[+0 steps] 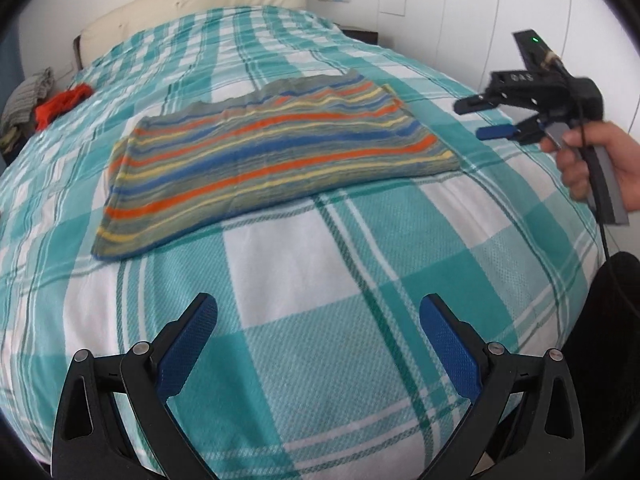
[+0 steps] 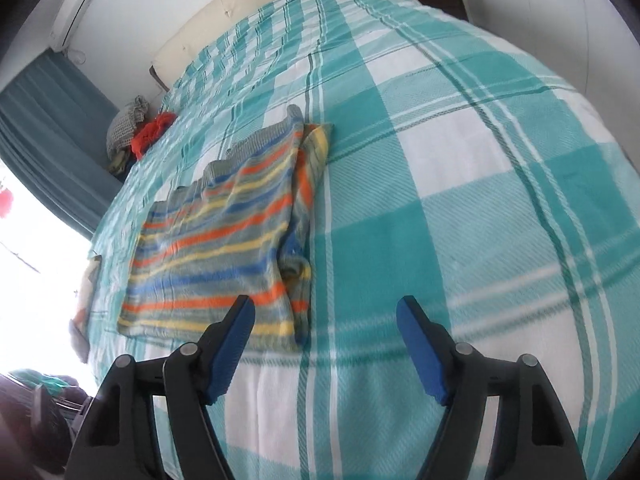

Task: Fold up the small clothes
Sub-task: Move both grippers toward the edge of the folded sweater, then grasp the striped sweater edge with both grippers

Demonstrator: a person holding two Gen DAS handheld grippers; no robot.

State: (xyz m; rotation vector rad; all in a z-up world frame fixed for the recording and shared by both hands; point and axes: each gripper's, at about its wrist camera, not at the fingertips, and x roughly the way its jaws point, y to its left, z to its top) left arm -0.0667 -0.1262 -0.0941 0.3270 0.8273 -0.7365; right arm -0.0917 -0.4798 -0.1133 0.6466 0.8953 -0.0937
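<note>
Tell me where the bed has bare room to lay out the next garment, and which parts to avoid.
Bare bedspread lies between the striped garment and the left gripper, and to the garment's right, under the right gripper. More lies beyond it toward the headboard. Avoid the far left edge, where the red and grey clothes pile sits.

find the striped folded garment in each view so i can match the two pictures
Left wrist view: the striped garment lies across the middle, a little left of centre, long side running left to right on the bedspread.
Right wrist view: it sits left of centre, running top to bottom, just beyond the left finger.
Shared landmark: the red cloth at the bed's far left edge.
</note>
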